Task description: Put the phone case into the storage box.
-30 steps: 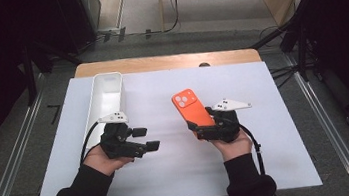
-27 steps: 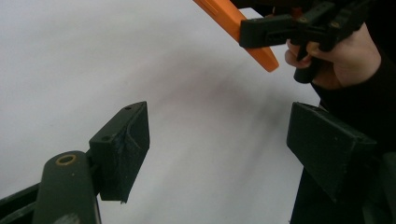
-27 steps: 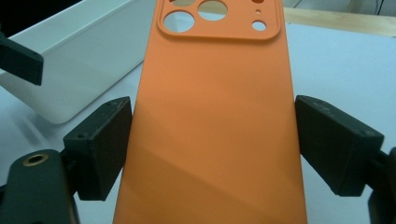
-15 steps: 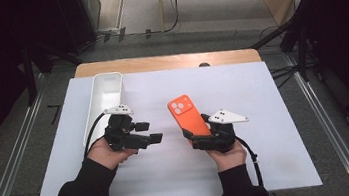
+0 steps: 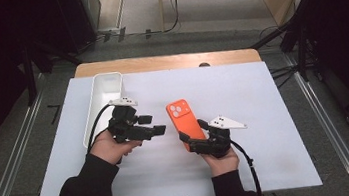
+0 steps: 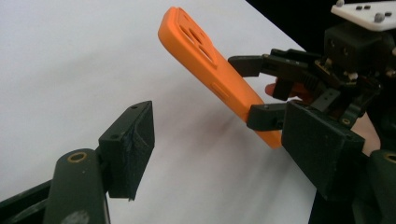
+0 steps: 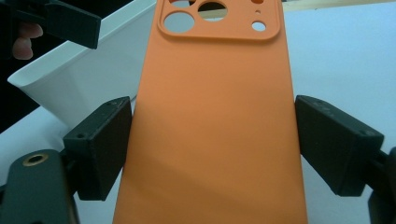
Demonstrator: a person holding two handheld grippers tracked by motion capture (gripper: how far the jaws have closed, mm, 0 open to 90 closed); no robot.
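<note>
The right gripper [image 5: 193, 138] pinches an orange phone case [image 5: 185, 122] by its long edges near the lower end, pads pressed on both sides in the right gripper view. The case is tilted up off the white table [image 5: 263, 97], camera cutouts (several round holes) at the far end. The left gripper [image 5: 158, 129] points toward the case w/ jaws spread and nothing btwn them; they have just been closing a little. It sits just beside the case, not touching. A white bin [image 5: 106, 93] stands near the left hand, on the table's left side.
</note>
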